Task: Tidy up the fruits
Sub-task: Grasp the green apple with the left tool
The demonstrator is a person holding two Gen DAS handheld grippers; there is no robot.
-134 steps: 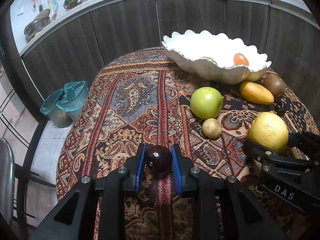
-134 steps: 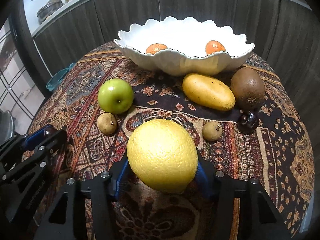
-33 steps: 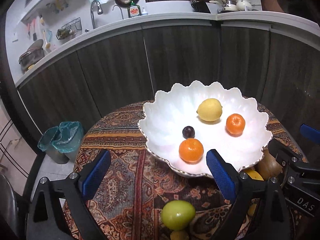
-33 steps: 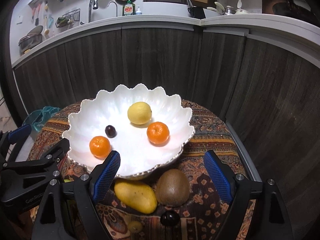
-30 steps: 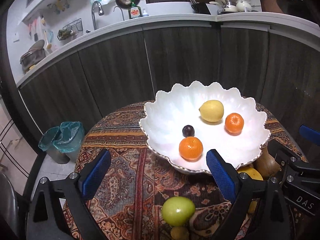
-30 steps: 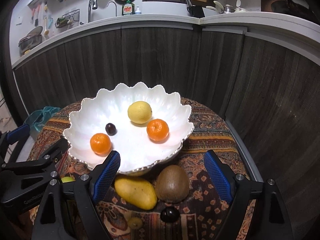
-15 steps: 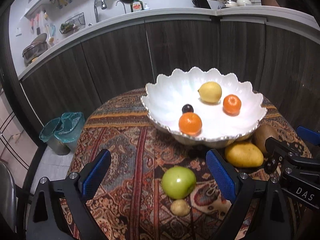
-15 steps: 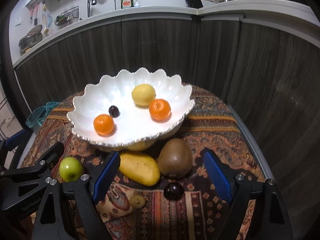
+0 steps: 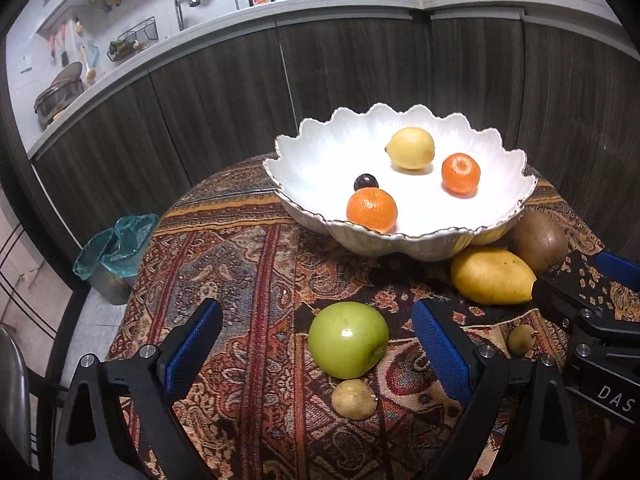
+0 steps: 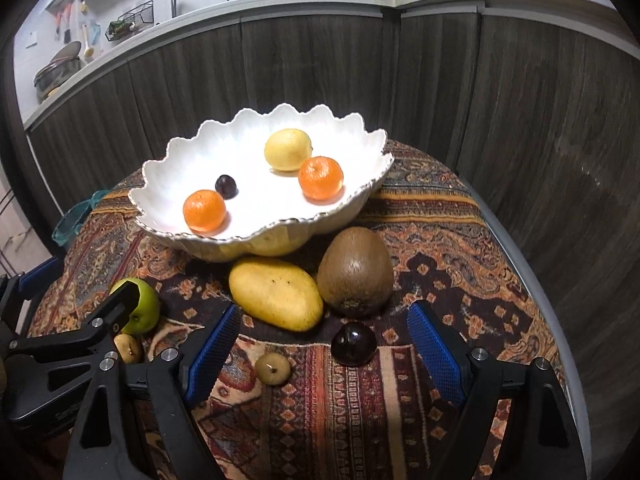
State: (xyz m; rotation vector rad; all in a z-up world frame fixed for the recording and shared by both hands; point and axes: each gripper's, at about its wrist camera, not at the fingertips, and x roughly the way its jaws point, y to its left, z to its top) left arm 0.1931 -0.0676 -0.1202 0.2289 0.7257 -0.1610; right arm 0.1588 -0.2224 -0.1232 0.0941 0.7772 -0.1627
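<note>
A white scalloped bowl [image 9: 304, 160] [image 10: 168, 160] holds a lemon [image 9: 411, 148], two oranges [image 9: 372, 209] [image 9: 460, 173] and a dark plum [image 9: 365, 181]. On the patterned cloth lie a green apple [image 9: 348, 339], a yellow mango [image 10: 276, 294], a kiwi [image 10: 355, 271], a second dark plum [image 10: 354, 343] and small tan fruits [image 9: 353, 399] [image 10: 273, 367]. My left gripper [image 9: 316, 348] is open and empty, its jaws either side of the apple, above it. My right gripper [image 10: 324, 346] is open and empty, with the plum between its jaws.
The round table [image 9: 240, 264] stands against dark curved cabinets [image 9: 224, 92] under a kitchen counter. A teal-lined bin [image 9: 116, 248] sits on the floor at the left. The table's right edge [image 10: 532, 280] is close to the cabinets.
Both grippers have released the plum and lemon into the bowl, then drawn back and down from it. The apple and the second plum now lie between the jaws.
</note>
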